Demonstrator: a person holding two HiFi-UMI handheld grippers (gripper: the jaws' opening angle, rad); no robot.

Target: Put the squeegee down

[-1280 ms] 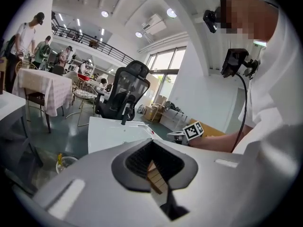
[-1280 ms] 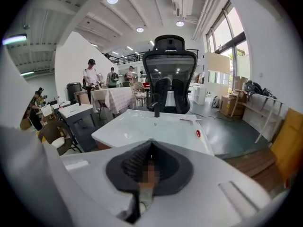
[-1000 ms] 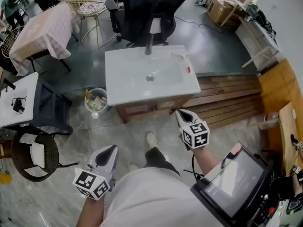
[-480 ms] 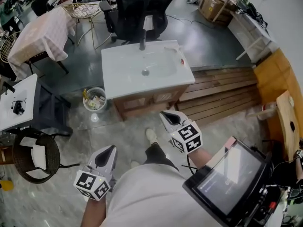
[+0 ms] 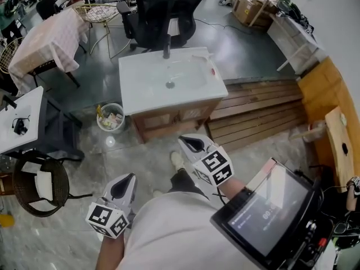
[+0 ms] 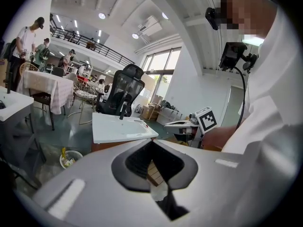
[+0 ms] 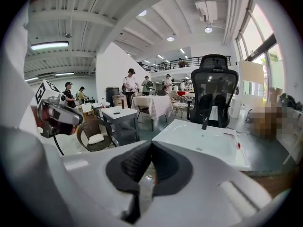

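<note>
A pale squeegee with a red end [image 5: 212, 70] lies on the right rim of the white sink basin [image 5: 140, 89], and shows as a small red spot [image 7: 238, 145] in the right gripper view. Both grippers are well back from the sink, close to the person's body. My left gripper [image 5: 125, 183] is low at the left, shut, with nothing between its pads [image 6: 152, 143]. My right gripper [image 5: 191, 144] points toward the sink cabinet, shut and empty [image 7: 150, 148]. A black tap [image 5: 167, 50] stands at the sink's back edge.
A waste basket [image 5: 111, 118] stands left of the sink cabinet. Wooden slats [image 5: 259, 111] lie to its right. A black office chair [image 5: 163, 10] is behind the sink. A wicker chair [image 5: 39, 184] and a white table [image 5: 19, 122] stand at the left. A screen [image 5: 270, 212] hangs at the person's right side.
My right gripper has drifted left and nearer the body, rolling a little. The sink has slid slightly up and left in the head view. The left gripper has hardly shifted.
</note>
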